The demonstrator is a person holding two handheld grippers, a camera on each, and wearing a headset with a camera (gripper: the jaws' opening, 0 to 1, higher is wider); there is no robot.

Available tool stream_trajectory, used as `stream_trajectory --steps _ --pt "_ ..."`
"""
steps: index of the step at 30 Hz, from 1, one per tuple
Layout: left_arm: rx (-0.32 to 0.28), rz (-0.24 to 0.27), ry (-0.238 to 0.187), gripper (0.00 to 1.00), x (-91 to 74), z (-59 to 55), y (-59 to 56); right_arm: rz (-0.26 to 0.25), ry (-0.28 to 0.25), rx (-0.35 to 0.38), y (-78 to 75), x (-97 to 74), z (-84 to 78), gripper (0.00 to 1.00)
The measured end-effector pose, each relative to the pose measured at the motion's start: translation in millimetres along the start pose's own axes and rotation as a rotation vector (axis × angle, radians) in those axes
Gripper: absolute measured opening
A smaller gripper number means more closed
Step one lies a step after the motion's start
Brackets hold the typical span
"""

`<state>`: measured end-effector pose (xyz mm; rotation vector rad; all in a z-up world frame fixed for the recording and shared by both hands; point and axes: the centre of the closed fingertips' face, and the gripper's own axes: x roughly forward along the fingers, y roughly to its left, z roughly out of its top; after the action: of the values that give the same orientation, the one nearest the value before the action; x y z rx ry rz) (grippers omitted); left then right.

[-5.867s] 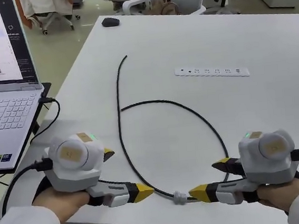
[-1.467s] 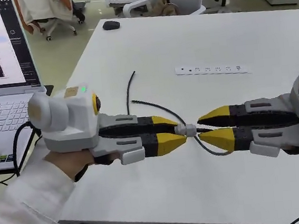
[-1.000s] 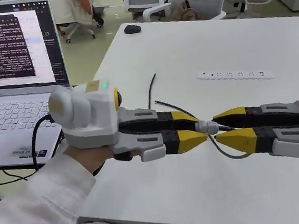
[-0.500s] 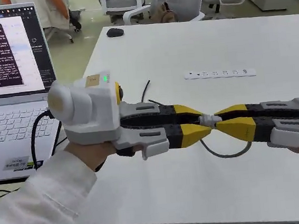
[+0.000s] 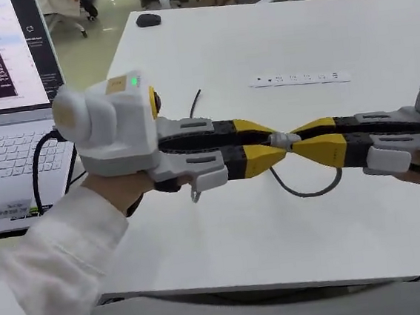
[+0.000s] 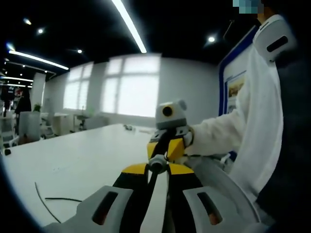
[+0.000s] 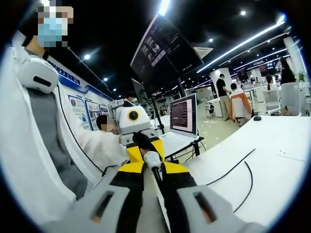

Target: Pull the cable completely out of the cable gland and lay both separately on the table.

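- L gripper [image 5: 277, 143]: jaws clenched on the white cable gland [image 5: 284, 140], held in the air above the table [image 5: 227, 260].
- R gripper [image 5: 295, 140]: tips nose to nose w/ the L tips, pinched on the black cable [image 5: 303, 192] right beside the gland.
- Head view: the cable sags in a slack loop below the R gripper. Another stretch lies on the table behind the L gripper. The yellow tips hide whether the cable passes through the gland.
- Head view also has a laptop [image 5: 4, 110] at the left, a power strip [image 5: 299, 79] and a mouse [image 5: 148, 20] further back.
- L gripper view: gland [image 6: 156, 163] at its own tips, R gripper facing it, a white sleeve [image 6: 216, 136] behind. Cable [image 6: 41, 199] lies on the tabletop, lower left.
- R gripper view: gland [image 7: 151, 159] at its own tips, w/ black cable running back between the jaws. It adds a dark monitor [image 7: 165, 46] overhead and people at desks behind.
- Writing: laptop screen text, palm-rest sticker, strip markings and blue wall boards are all too small to read.
- Green lamp lit on top of the L gripper.
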<state>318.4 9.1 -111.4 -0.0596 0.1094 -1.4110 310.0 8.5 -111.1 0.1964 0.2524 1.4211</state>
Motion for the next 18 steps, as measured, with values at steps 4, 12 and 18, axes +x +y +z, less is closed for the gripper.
stream_trajectory --steps 4,12,18 --pt "0.013 -0.031 0.010 0.16 6.9 -0.5 1.5 -0.023 0.007 -0.018 -4.3 -4.8 -1.2 0.13" --pt "0.010 -0.047 -0.008 0.16 3.3 -1.5 1.7 -0.009 0.000 0.002 -5.0 -2.2 -8.0 0.13" --pt "-0.004 -0.031 -0.018 0.16 -5.9 0.9 3.6 0.011 0.007 0.001 -4.3 6.4 -4.1 0.12"
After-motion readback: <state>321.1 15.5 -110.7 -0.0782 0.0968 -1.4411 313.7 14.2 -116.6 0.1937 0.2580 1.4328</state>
